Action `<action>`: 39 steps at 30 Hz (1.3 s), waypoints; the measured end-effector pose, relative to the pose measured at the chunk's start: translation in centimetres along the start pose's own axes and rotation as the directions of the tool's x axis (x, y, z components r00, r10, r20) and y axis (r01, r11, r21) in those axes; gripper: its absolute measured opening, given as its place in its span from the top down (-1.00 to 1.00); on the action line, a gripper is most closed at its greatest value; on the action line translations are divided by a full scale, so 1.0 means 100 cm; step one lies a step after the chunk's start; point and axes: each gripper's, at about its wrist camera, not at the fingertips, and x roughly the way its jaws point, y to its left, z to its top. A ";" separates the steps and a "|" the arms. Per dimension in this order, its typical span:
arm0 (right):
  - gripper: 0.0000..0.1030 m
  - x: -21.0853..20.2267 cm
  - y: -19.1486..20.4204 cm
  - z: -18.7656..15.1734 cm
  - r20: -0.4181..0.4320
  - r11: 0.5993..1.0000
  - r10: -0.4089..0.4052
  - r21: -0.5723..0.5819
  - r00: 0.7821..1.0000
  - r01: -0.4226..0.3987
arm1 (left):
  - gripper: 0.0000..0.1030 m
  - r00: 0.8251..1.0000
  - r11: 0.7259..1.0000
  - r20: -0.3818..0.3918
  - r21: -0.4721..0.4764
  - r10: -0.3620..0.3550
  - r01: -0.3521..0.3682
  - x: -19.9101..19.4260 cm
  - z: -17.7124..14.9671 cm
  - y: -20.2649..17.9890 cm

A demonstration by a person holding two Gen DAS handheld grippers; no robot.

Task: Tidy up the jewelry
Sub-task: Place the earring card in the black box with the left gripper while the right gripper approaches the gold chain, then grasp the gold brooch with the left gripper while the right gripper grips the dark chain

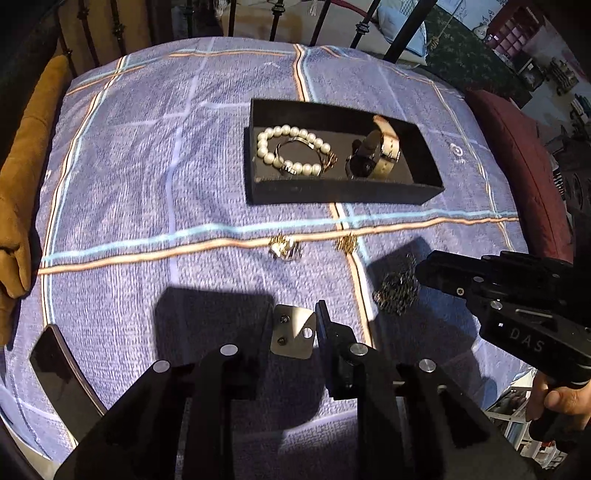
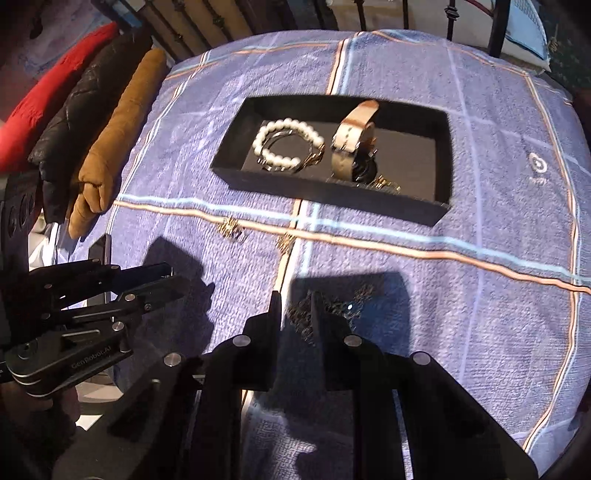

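Note:
A black tray (image 1: 332, 194) (image 2: 325, 192) sits on the blue plaid cloth and holds a pearl bracelet (image 1: 291, 149) (image 2: 286, 146), a thin bangle and a beige-strap watch (image 1: 384, 149) (image 2: 351, 144). Two small gold pieces (image 1: 284, 247) (image 1: 346, 243) lie on the cloth in front of it, also in the right wrist view (image 2: 231, 227) (image 2: 286, 242). A dark chain (image 1: 397, 290) (image 2: 332, 302) lies at the right. My right gripper (image 2: 295, 314) (image 1: 424, 273) is slightly open around the chain. My left gripper (image 1: 295, 325) (image 2: 170, 277) is open and empty, short of the gold pieces.
Brown (image 1: 22, 177), black (image 2: 85, 107) and red (image 2: 44, 85) cushions lie along the left edge, a dark red one (image 1: 524, 166) at the right. A phone (image 1: 62, 376) lies at the near left. An iron bed rail (image 1: 277, 18) runs behind.

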 end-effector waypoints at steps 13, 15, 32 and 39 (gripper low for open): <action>0.67 0.002 -0.038 0.088 0.079 0.995 -0.098 0.012 0.992 0.098 | 0.56 0.997 0.998 0.076 0.062 0.006 -0.011 0.020 0.106 -0.025; 0.66 0.009 -0.041 0.093 0.062 0.994 -0.110 0.004 0.992 0.110 | 0.55 0.997 0.996 0.070 0.082 0.021 -0.027 0.029 0.115 -0.028; -0.45 0.011 -0.021 0.028 -0.005 0.998 -0.052 0.037 0.999 0.052 | -0.84 0.995 0.995 0.003 0.011 0.103 -0.103 0.007 0.036 0.017; -0.45 0.025 -0.017 -0.006 -0.074 0.996 -0.064 0.055 0.995 0.068 | -0.84 0.988 0.990 -0.066 0.008 0.142 -0.142 0.034 0.007 0.013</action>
